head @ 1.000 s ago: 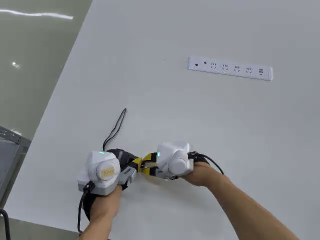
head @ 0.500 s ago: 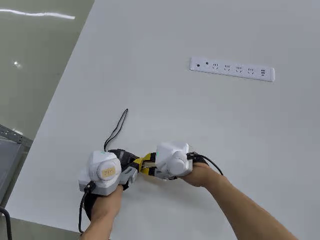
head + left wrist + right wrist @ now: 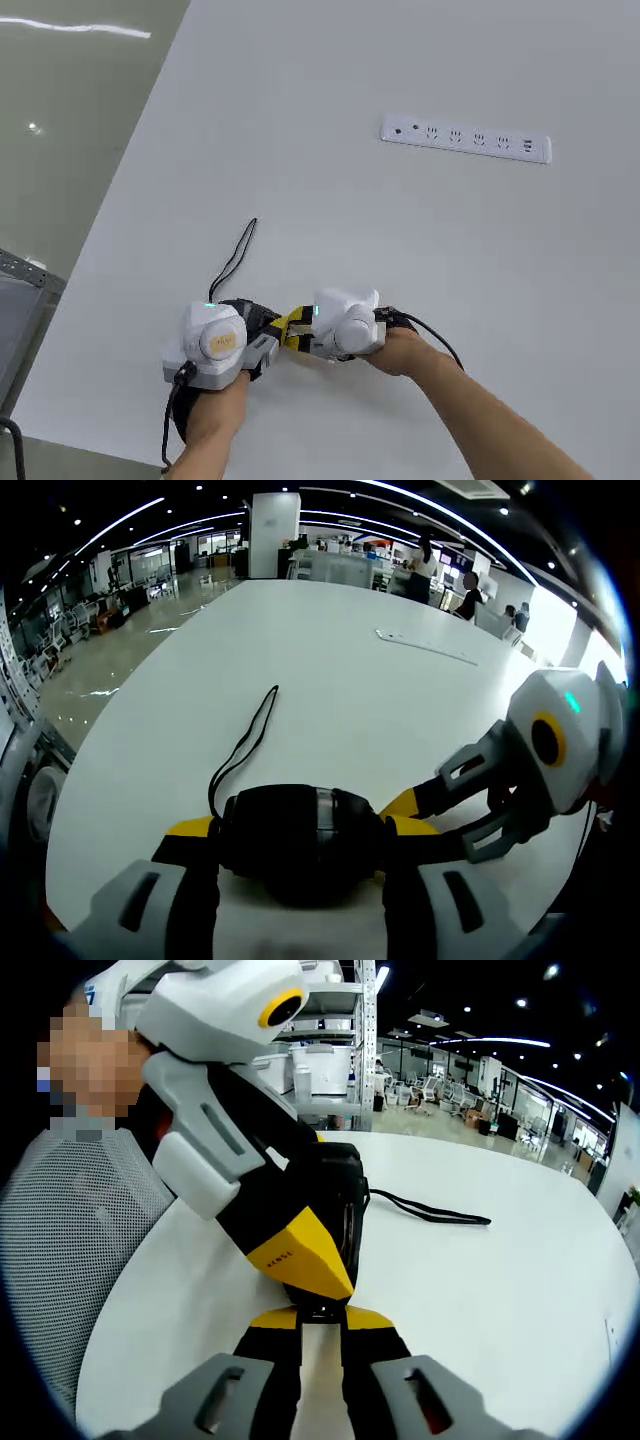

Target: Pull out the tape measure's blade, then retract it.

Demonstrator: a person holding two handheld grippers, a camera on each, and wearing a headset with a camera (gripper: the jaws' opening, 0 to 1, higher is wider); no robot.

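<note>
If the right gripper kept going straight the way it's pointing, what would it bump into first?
Almost at once, the left gripper: its yellow fingertip sits just ahead, with the black tape measure it grips right behind. Depth is hard to judge.

Glossy black tape measure (image 3: pixel 300 840), matt white tabletop (image 3: pixel 330 230), plastic power strip (image 3: pixel 465 137).

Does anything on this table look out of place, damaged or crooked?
Nothing stands out. The tape measure sits squarely in the left gripper, its strap trails loose on the table, and the power strip lies flat further away.
</note>
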